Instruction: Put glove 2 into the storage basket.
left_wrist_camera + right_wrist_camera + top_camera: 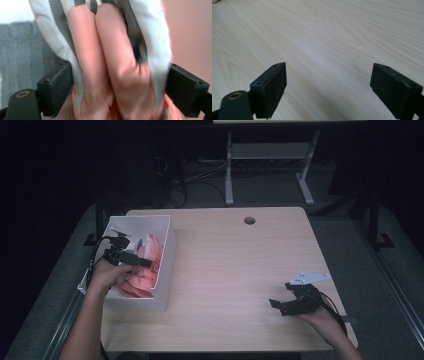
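While the right tongs gape wide, the left tongs clamp the pink garment.

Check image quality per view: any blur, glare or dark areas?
High view: dark surroundings, table evenly lit. Left gripper view: pink cloth close and soft, slightly blurred. Right gripper view: sharp wood grain with a mild bright sheen at centre.

Legible text, labels, brands, numbers, signs: none on any item in the three views.
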